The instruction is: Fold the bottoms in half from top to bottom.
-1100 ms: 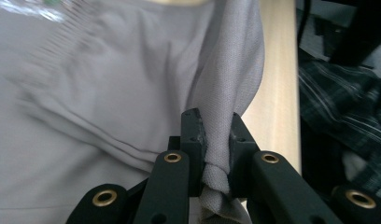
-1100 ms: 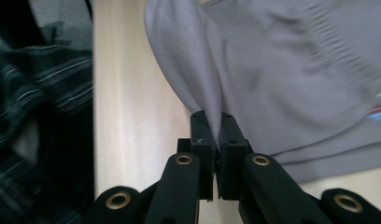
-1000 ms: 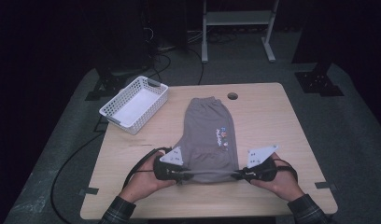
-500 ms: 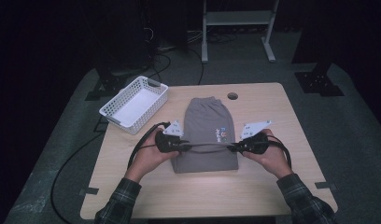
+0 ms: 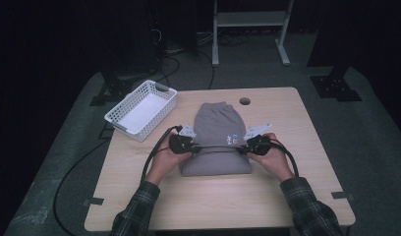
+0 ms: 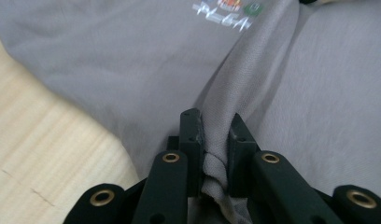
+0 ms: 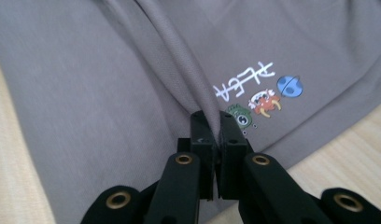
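A grey garment with a small colourful print lies on the wooden table, its near part folded over toward the far end. My left gripper is shut on a bunched fold of the grey garment at its left edge. At the right edge my right gripper is shut on the same taut fold, close to the print. The grey cloth stretches in a ridge between the two grippers. Both hands hold the grippers low over the garment.
A white plastic basket stands at the table's far left corner. A round cable hole lies beyond the garment. Black cables trail from both grippers; one runs off the table's left edge. A white metal stand is on the floor behind.
Both grippers have carried the garment's near edge away from the person, toward the far end, folding it over itself. The hands have moved forward with them.
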A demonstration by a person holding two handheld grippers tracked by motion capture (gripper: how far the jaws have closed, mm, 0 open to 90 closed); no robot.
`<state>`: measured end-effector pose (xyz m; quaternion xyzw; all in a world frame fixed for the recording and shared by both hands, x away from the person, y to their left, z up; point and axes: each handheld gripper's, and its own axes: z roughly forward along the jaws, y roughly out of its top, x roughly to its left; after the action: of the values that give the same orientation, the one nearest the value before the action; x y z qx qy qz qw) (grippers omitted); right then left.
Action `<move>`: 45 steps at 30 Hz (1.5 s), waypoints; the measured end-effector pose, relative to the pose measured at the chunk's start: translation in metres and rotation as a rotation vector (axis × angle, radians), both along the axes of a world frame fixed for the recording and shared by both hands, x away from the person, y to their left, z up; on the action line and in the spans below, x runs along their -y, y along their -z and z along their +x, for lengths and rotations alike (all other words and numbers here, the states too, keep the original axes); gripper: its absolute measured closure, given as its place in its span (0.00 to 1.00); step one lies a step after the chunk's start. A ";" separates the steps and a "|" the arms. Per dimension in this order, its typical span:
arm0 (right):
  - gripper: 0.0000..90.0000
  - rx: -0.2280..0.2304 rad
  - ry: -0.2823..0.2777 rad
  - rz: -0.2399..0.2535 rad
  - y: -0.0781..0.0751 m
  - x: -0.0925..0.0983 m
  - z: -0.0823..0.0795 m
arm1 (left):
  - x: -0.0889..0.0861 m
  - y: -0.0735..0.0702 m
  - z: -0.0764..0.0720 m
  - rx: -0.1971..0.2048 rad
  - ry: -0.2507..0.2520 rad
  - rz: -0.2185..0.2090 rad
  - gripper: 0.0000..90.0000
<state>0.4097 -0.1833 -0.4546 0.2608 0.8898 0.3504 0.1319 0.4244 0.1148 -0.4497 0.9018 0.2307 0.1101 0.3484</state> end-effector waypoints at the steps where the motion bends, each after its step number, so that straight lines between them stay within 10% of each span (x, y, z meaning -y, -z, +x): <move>1: 0.96 -0.003 0.001 -0.008 0.002 -0.001 0.000 | 0.001 0.003 0.000 -0.003 -0.002 0.011 0.88; 9: 0.96 -0.006 -0.013 -0.065 0.010 -0.004 -0.003 | 0.008 0.009 -0.005 0.009 0.003 0.044 0.88; 20: 0.96 -0.034 -0.037 -0.055 0.010 0.001 -0.016 | 0.008 0.008 -0.020 -0.081 0.041 0.028 0.88; 45: 0.96 -0.098 -0.210 -0.102 0.006 -0.002 -0.096 | 0.001 0.008 -0.104 -0.134 0.163 0.038 0.86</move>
<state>0.3142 -0.1813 -0.4605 0.1759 0.9343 0.3034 0.0638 0.3204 0.1135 -0.4574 0.9293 0.1773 0.0254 0.3230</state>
